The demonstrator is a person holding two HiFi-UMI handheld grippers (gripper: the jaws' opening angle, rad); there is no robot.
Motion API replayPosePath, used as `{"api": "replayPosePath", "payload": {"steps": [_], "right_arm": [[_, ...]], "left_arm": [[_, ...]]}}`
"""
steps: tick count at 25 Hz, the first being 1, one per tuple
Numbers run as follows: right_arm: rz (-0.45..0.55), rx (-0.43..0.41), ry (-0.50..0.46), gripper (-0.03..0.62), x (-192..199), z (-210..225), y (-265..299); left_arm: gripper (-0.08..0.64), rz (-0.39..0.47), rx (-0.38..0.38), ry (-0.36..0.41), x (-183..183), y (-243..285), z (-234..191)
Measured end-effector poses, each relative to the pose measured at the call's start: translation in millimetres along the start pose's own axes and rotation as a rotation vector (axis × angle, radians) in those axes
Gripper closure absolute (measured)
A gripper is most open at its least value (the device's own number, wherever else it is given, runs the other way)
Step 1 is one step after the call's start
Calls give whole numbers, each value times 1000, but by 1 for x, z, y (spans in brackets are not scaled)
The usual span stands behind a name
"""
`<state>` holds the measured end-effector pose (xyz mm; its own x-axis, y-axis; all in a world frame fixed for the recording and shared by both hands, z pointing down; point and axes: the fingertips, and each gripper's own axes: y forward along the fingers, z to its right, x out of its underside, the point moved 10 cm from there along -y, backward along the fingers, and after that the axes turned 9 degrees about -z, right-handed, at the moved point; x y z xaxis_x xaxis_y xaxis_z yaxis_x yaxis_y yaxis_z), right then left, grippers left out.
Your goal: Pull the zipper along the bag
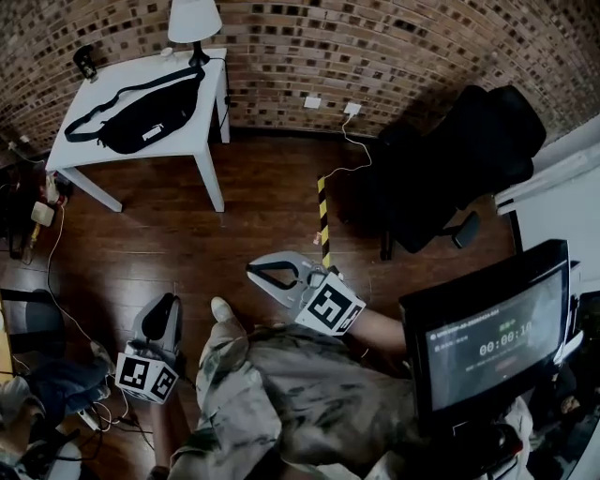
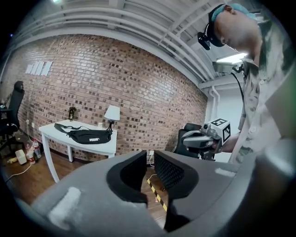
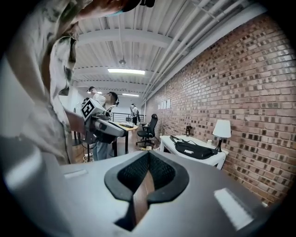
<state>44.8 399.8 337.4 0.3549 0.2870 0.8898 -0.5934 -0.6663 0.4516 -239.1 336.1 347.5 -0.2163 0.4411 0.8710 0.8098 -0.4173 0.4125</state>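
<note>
A black waist bag with its strap looped out lies on a white table by the brick wall, far from both grippers. It also shows in the left gripper view as the bag and in the right gripper view as the bag. My left gripper hangs low over the wooden floor beside the person's leg. A narrow gap stands between its jaws, with nothing in it. My right gripper is held over the floor, its tips meeting and holding nothing.
A white lamp stands at the table's far edge. A black office chair is at the right, a monitor at the lower right. A yellow-black tape strip and cables lie on the floor. People stand far back.
</note>
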Motion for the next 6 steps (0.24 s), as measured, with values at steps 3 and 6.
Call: {"api": "replayPosePath", "payload": {"steps": [3, 6], "right_arm": [[-16, 6, -2, 583, -19, 11, 44], [-32, 20, -2, 583, -40, 21, 86]], "left_arm": [[506, -12, 20, 3, -10, 2, -49], [506, -20, 39, 25, -22, 2, -98]]}}
